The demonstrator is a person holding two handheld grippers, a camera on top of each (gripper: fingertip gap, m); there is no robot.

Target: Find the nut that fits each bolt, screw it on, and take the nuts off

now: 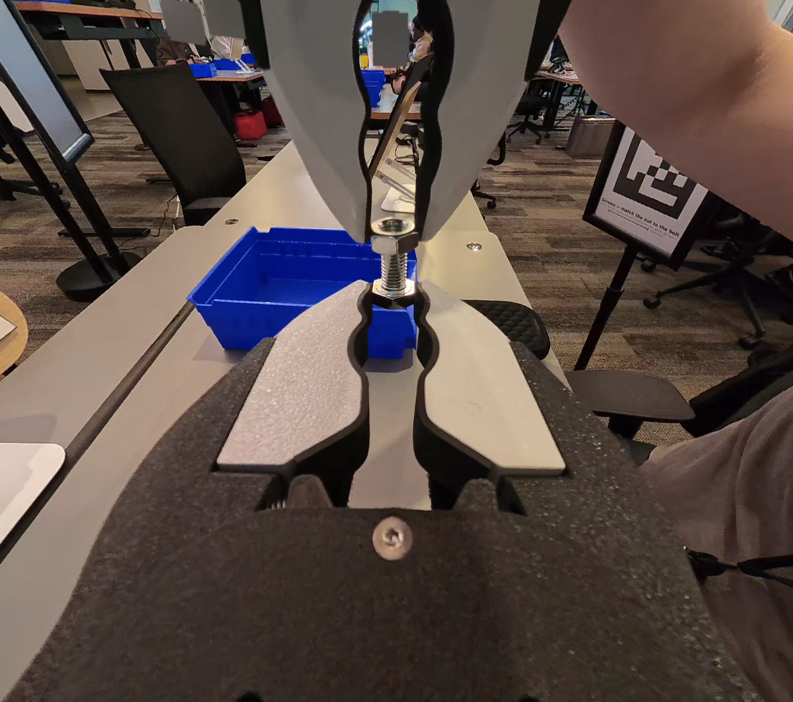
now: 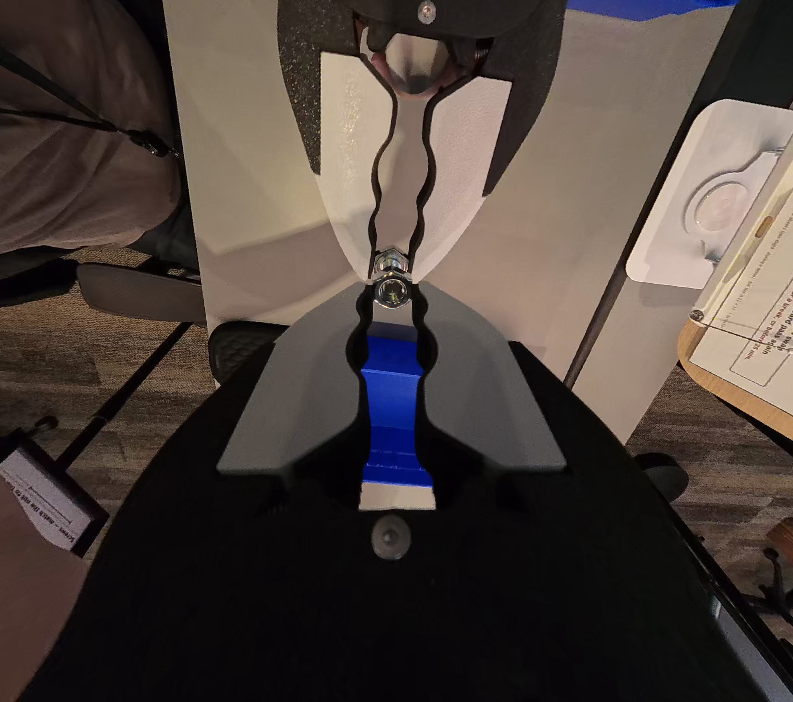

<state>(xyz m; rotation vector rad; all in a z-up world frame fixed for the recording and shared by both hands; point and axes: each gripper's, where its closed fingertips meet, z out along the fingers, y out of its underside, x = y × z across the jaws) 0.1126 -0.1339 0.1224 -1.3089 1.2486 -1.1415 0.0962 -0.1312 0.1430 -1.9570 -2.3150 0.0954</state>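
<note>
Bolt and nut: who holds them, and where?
Left gripper pinches the bolt at its head end; right gripper pinches the nut by its sides.

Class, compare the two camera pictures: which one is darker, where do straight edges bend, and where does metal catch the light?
Left wrist view: bright and even, table edges bow from the wide lens, bolt threads glint. Right wrist view: dimmer, the right tool nearly black in shadow, the nut shines, floor corners curve.
</note>
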